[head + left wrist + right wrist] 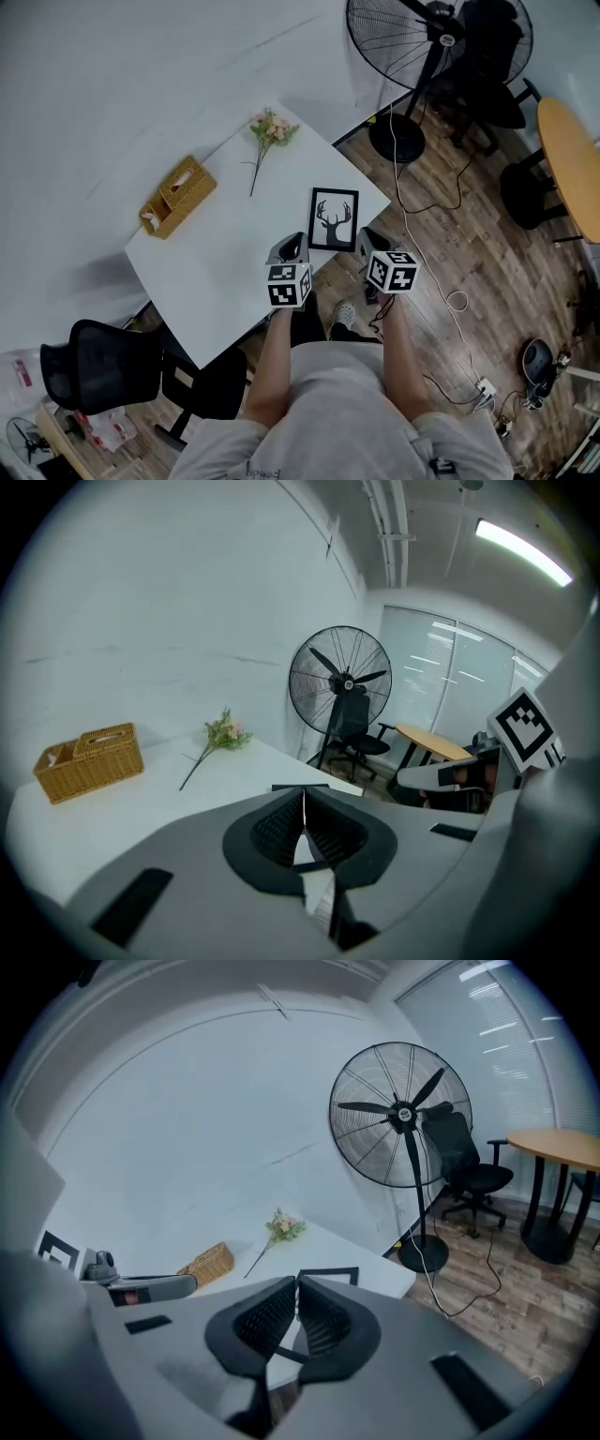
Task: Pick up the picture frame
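Note:
The picture frame (334,219) is black with a deer silhouette and lies flat on the white table (225,253), near its right-hand corner. My left gripper (290,246) hangs over the table's near edge, just left of the frame's bottom corner. It is shut with nothing between the pads. My right gripper (371,238) sits beside the frame's lower right corner, off the table edge, also shut and empty. In the left gripper view only the frame's edge (286,787) peeks above the gripper (303,795). In the right gripper view the frame (342,1273) lies just beyond the gripper (296,1282).
A wicker tissue box (178,196) and a flower sprig (270,131) lie further back on the table. A standing fan (427,56) with a trailing cable (427,272) is at the right. A wooden round table (572,159) is at far right, and an office chair (103,375) at lower left.

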Available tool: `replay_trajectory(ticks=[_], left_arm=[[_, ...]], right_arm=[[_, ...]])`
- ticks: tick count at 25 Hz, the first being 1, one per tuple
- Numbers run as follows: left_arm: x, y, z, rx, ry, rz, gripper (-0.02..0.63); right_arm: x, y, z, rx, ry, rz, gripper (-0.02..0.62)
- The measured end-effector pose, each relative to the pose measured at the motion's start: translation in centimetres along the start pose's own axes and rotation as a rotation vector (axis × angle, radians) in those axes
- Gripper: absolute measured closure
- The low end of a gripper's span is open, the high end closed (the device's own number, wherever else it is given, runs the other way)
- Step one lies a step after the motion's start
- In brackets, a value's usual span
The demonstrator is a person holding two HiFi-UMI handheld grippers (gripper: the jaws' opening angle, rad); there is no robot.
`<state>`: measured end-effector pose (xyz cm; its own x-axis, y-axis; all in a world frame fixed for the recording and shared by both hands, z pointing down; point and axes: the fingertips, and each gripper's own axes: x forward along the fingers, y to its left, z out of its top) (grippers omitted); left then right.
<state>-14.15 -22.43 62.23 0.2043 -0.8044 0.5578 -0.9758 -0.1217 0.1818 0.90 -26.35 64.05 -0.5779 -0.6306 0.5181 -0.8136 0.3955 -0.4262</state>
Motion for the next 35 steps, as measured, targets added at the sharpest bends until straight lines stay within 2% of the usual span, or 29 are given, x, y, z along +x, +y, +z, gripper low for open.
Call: replay_trajectory(ticks=[4,8,14,19,24,28,35], left_arm=[[1.1,-0.2,-2.9,-0.030,0.062,-0.006,0.580],[1.5,-0.2,-4.0,-0.037,0.089,-0.008,0.580],[2.2,-0.6,-5.7,-0.030,0.138,-0.026,0.580],[2.6,-2.3,-6.8,-0.009,0.168,-0.076,0.580],[2.4,-3.9,-7.0,0.044,0.186,-0.113,0.580],[2.5,-3.6,-7.1,0.056,0.192,-0.120,0.580],[2.1,-2.1,-6.7,0.051,0.195,-0.096,0.580]], right_arm=[[0.6,-1.0,-2.8,0.019,0.064,-0.005,0.569],[1.3,-2.2,-5.4,0.061,0.114,-0.011,0.563],[3.3,-3.5,-9.9,0.134,0.199,-0.001,0.517],[5.0,-4.3,-11.6,0.167,0.253,0.007,0.458],[6.1,-5.6,-12.9,0.275,0.282,0.031,0.419],[7.3,-6.0,-13.3,0.335,0.303,0.054,0.397],[8.7,-7.0,-14.0,0.556,0.284,0.084,0.377]])
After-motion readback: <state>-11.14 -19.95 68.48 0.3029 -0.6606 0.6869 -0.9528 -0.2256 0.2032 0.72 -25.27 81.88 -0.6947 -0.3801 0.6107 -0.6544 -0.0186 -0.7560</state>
